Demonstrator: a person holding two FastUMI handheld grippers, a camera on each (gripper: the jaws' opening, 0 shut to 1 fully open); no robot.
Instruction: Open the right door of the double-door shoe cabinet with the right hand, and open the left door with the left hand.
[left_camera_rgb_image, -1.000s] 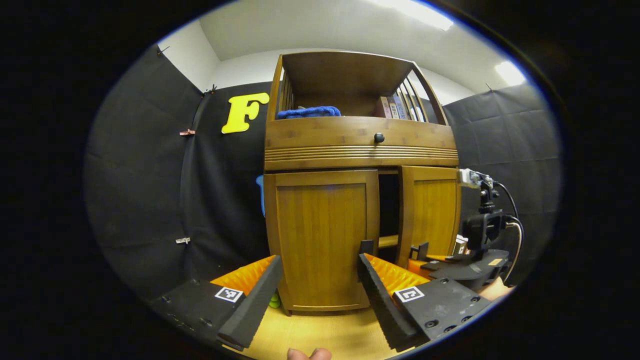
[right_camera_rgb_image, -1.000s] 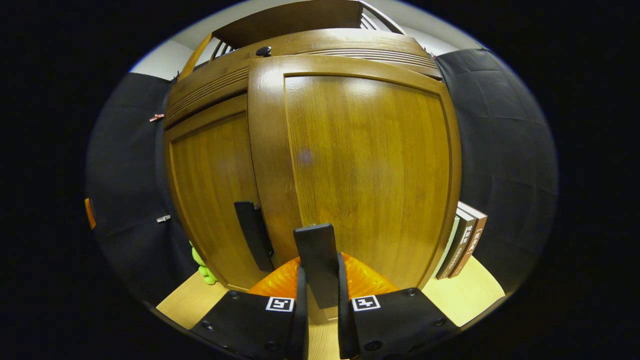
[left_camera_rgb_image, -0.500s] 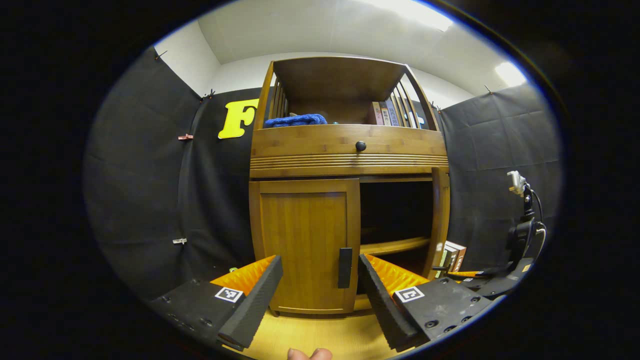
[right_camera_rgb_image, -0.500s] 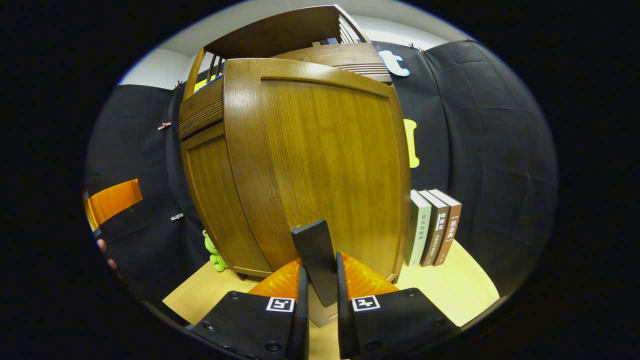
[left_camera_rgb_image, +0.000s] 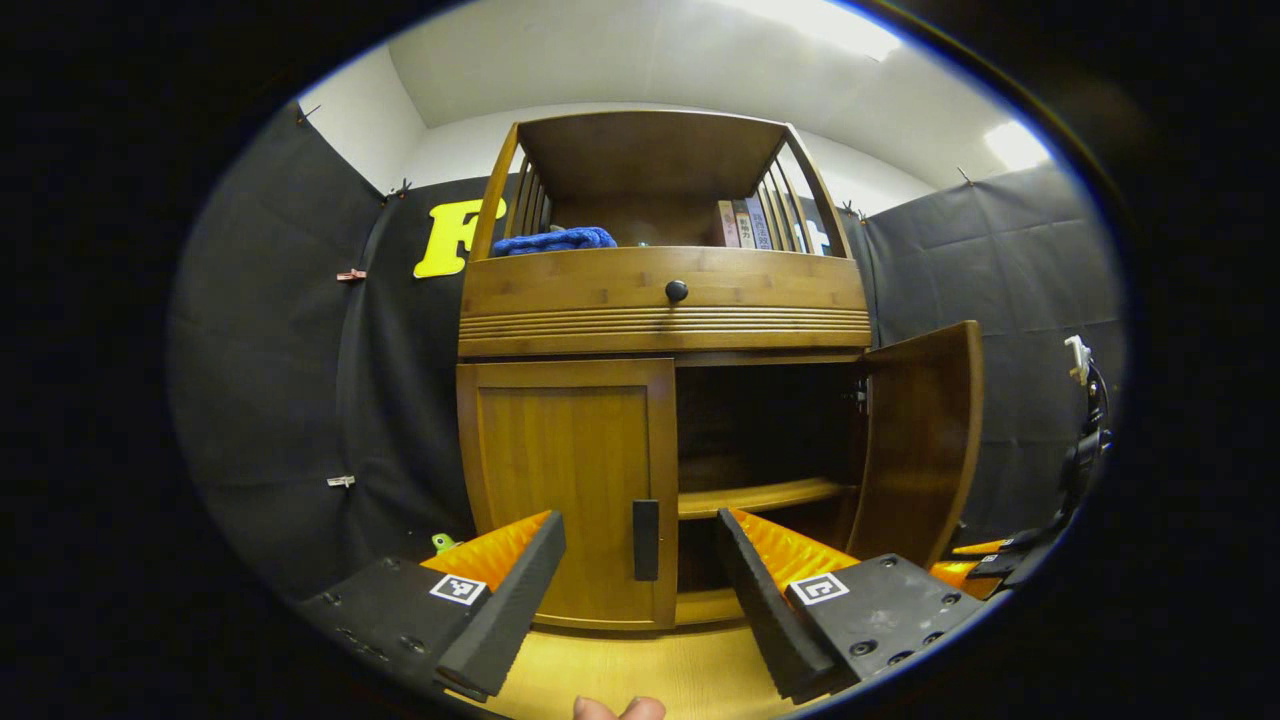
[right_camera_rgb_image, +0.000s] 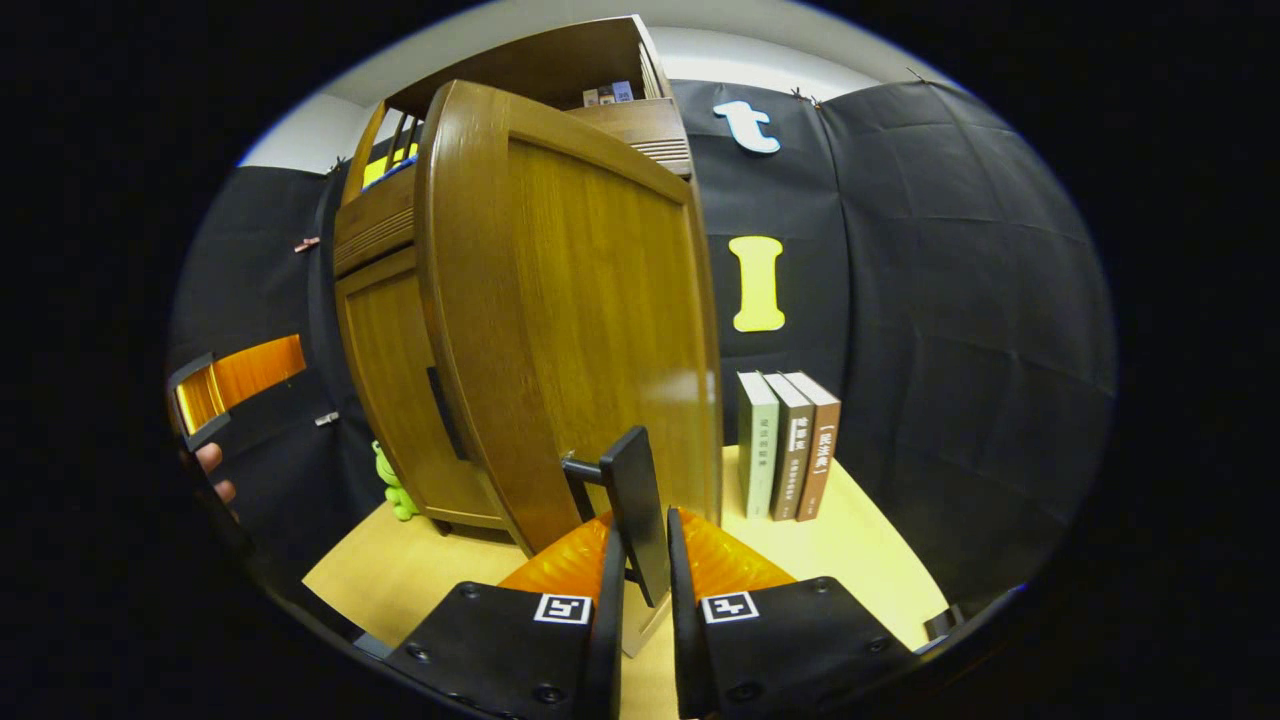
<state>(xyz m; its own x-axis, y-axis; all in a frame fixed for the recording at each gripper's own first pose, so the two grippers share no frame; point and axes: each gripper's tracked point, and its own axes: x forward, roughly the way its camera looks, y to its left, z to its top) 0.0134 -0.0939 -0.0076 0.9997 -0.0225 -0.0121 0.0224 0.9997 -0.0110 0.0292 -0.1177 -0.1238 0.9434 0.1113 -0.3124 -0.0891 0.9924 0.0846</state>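
Right gripper (right_camera_rgb_image: 640, 600): clenched on the handle (right_camera_rgb_image: 634, 510) of the right door (right_camera_rgb_image: 590, 330), one finger pressing each side of the dark upright bar; seen at the lower right edge of the left gripper view too.
Right door: swung wide open, its outer panel facing the right gripper view, its inner face (left_camera_rgb_image: 920, 440) showing in the left gripper view to the right of the open compartment.
Left gripper (left_camera_rgb_image: 640, 590): released, fingers spread wide, held just in front of the cabinet (left_camera_rgb_image: 660, 300) and apart from it.
Left door (left_camera_rgb_image: 565, 490): closed, flush with the cabinet front; it stands beyond the left gripper, slightly left of the gap between the fingers.
Left door handle (left_camera_rgb_image: 646, 540): dark upright bar at the door's right edge, low down, framed between the two spread fingers but farther away, untouched.
Open compartment: dark inside, with a wooden shelf (left_camera_rgb_image: 765, 496) across it.
Upper shelf: blue cloth (left_camera_rgb_image: 552, 240) on the left, books (left_camera_rgb_image: 742, 222) on the right.
Table (right_camera_rgb_image: 880, 540): three books (right_camera_rgb_image: 790, 445) stand upright just right of the open door.
Green toy (right_camera_rgb_image: 392, 485): on the table at the cabinet's near left corner.
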